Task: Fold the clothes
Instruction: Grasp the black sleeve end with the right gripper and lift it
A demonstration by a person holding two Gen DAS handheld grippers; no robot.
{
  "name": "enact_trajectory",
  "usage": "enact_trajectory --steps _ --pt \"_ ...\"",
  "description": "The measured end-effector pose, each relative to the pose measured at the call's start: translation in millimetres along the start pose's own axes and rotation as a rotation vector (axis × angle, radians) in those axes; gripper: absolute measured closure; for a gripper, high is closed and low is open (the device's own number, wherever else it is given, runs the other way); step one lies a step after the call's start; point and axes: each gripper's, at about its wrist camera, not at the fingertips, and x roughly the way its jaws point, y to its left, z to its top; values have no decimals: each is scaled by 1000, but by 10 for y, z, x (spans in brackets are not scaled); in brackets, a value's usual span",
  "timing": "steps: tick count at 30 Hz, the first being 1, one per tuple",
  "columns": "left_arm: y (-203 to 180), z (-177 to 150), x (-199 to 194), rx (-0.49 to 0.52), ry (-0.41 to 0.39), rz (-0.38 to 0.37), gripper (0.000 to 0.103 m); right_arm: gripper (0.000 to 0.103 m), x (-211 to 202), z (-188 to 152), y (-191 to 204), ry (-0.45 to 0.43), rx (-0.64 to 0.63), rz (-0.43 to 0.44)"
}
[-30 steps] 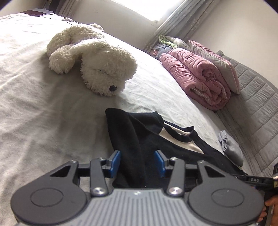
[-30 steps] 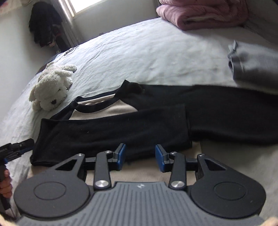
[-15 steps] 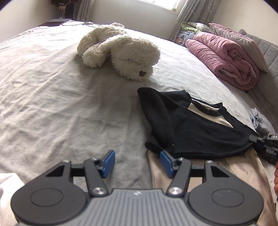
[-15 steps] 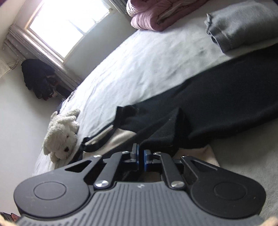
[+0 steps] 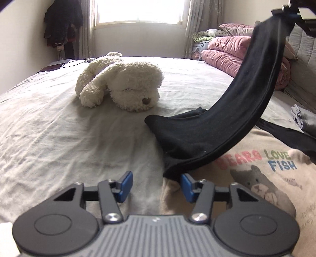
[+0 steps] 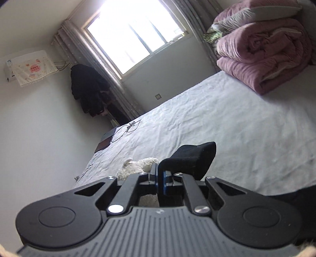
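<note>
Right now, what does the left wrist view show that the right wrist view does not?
Only the left view shows the open left tool, the shirt print and the grey cloth. Only the right view shows the wall unit and the cable. Both show the black sleeve held by the right tool, the toy dog and the pink blanket.

Daylight is pouring through the wide window [image 5: 139, 10] ahead of me, washing out the pale plain wall [image 6: 39, 122] and grey patterned curtains [image 5: 199, 23]. The big bed with its wrinkled light grey sheet [image 5: 59, 122] is filling the room. Dark clothes [image 6: 86, 91] are hanging in the corner, and a cloth-covered white air conditioner [image 6: 29, 67] is sitting high up.
</note>
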Motion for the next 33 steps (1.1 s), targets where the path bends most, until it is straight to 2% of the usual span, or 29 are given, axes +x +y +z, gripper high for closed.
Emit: enact_trajectory --steps 3,5,7,9,21,24,27,29,32,33 --pt "-20 38 51 -22 -33 -24 68 95 64 178 332 -15 -66 18" --pt "-91 48 74 4 -47 -26 70 95 89 250 490 -24 -96 28" --pt "-152 54 93 28 -54 -20 75 95 87 222 402 -20 -98 20" --pt "-138 48 103 13 -39 -3 93 95 72 163 231 -12 -93 5" --pt "-53 11 163 -83 53 99 94 95 -16 -195 -796 36 -66 -86" --pt "-36 4 177 -101 76 121 93 95 -75 -444 -1226 68 -19 -122" --pt "-56 32 175 -52 99 111 93 95 -138 -754 -1639 111 33 -150" --pt "-47 59 167 -19 122 94 89 95 -174 -976 -1825 151 47 -156" --pt "26 111 118 29 168 22 83 95 -215 -1242 -1966 217 17 -165" --pt "73 122 89 35 180 -9 78 94 -242 -1276 -1982 233 6 -157"
